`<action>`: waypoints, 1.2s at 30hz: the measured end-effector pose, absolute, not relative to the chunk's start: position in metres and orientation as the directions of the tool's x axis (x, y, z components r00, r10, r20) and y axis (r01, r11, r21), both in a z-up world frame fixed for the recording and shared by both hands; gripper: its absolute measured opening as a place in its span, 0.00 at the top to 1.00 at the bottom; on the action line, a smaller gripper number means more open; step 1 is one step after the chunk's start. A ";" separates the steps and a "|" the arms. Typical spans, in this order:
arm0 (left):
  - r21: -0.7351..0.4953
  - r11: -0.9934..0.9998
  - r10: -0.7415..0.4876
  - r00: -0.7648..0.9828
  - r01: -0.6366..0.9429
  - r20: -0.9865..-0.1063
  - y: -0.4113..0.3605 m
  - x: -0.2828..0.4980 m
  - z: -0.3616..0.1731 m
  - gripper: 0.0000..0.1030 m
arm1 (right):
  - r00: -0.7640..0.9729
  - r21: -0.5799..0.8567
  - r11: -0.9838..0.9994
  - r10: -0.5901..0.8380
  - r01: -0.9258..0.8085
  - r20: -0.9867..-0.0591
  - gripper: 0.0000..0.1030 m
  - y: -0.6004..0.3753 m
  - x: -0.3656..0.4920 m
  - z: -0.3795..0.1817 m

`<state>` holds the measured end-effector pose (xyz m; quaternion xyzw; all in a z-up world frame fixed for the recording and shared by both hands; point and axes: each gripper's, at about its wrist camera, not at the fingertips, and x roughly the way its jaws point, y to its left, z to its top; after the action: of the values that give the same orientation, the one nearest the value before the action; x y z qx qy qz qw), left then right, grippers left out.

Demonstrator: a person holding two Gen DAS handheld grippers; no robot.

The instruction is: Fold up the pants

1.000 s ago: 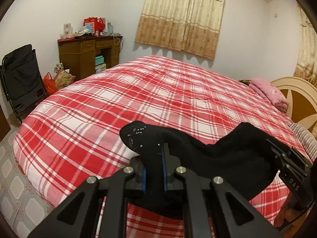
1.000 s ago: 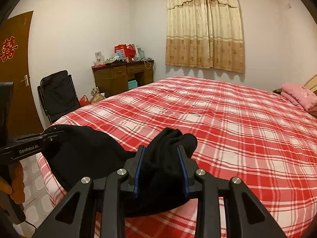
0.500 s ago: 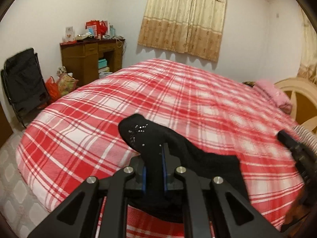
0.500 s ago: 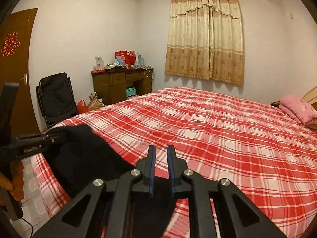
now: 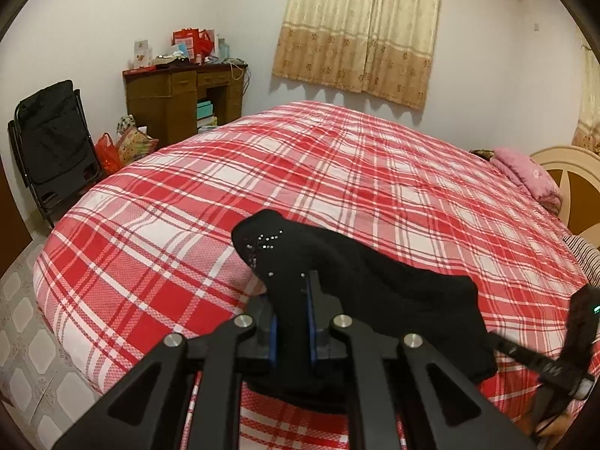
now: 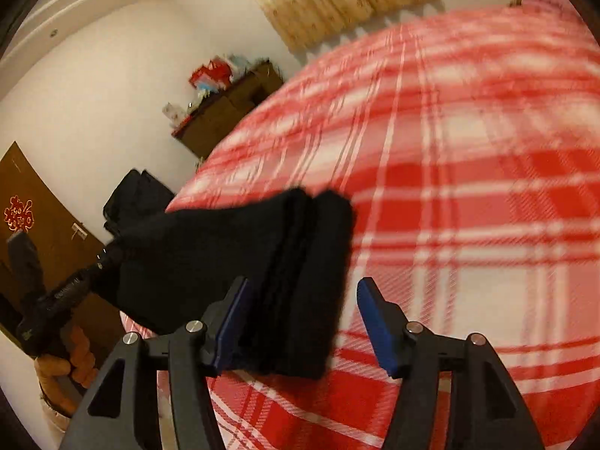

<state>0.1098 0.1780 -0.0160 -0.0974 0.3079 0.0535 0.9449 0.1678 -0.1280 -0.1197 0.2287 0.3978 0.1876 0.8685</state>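
The black pants [image 5: 375, 292] lie bunched at the near edge of the red plaid bed [image 5: 337, 172]. My left gripper [image 5: 291, 322] is shut on one end of them, with fabric sticking up between the fingers. In the right wrist view, which is tilted and blurred, the folded black pants [image 6: 262, 262] stretch from the left gripper [image 6: 108, 251] toward my right gripper [image 6: 303, 318]. The right gripper is open; the folded end lies between its blue pads [image 6: 375, 322], against the left one. The right gripper also shows at the right edge of the left wrist view [image 5: 543, 367].
A wooden desk [image 5: 180, 101] with clutter stands by the far wall, a black folding chair [image 5: 52, 142] and bags to its left. Curtains [image 5: 356, 30] hang behind the bed. A pink pillow [image 5: 525, 176] and headboard [image 5: 577, 187] are at right. A brown door [image 6: 33, 225] is at left.
My right gripper has opened from shut and swung into a tilted pose, with the folded pants end between its fingers. The left gripper stays shut on the pants.
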 end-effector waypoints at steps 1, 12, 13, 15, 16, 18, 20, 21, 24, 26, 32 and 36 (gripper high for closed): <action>-0.154 0.975 0.039 0.804 -0.161 -0.593 0.178 0.110 -0.016 0.89 | 0.612 0.527 0.837 0.495 -0.146 -0.617 0.41 -0.121 0.168 -0.122; -0.154 0.974 0.042 0.801 -0.166 -0.598 0.179 0.112 -0.017 0.89 | 0.616 0.397 0.906 0.397 -0.144 -0.681 0.44 -0.097 0.178 -0.118; -0.157 0.974 0.039 0.800 -0.166 -0.599 0.178 0.113 -0.016 0.89 | 0.620 0.350 0.919 0.383 -0.181 -0.685 0.60 -0.089 0.176 -0.115; -0.149 0.975 0.044 0.801 -0.165 -0.597 0.179 0.113 -0.016 0.89 | 0.625 0.282 0.933 0.360 -0.224 -0.693 0.69 -0.078 0.176 -0.105; -0.140 0.977 0.047 0.802 -0.161 -0.595 0.177 0.115 -0.015 0.89 | 0.633 0.250 0.938 0.347 -0.242 -0.692 0.71 -0.074 0.176 -0.099; -0.130 0.980 0.047 0.806 -0.152 -0.590 0.178 0.118 -0.012 0.89 | 0.664 0.205 0.940 0.339 -0.274 -0.666 0.72 -0.071 0.177 -0.085; -0.128 0.981 0.044 0.814 -0.144 -0.580 0.178 0.122 -0.006 0.89 | 0.699 0.167 0.941 0.332 -0.295 -0.633 0.72 -0.073 0.180 -0.069; -0.129 0.981 0.044 0.819 -0.143 -0.572 0.178 0.126 -0.002 0.89 | 0.711 0.157 0.941 0.330 -0.299 -0.621 0.72 -0.074 0.183 -0.062; -0.128 0.983 0.045 0.844 -0.133 -0.535 0.179 0.135 0.008 0.89 | 0.752 0.128 0.947 0.313 -0.295 -0.580 0.72 -0.082 0.203 -0.040; -0.123 0.985 0.043 0.863 -0.121 -0.503 0.176 0.144 0.014 0.89 | 0.776 0.101 0.952 0.294 -0.288 -0.558 0.72 -0.087 0.218 -0.031; -0.102 0.987 0.048 0.842 -0.122 -0.538 0.166 0.183 -0.007 0.89 | 0.790 0.018 0.967 0.220 -0.256 -0.573 0.72 -0.103 0.257 -0.045; -0.049 0.988 0.092 0.812 -0.147 -0.577 0.157 0.201 -0.031 0.89 | 0.786 -0.013 0.970 0.189 -0.243 -0.588 0.72 -0.104 0.274 -0.060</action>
<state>0.2015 0.1570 -0.0311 -0.0455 0.3003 0.0630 0.9507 0.2740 -0.1037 -0.0601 -0.0442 0.3063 0.1144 0.9440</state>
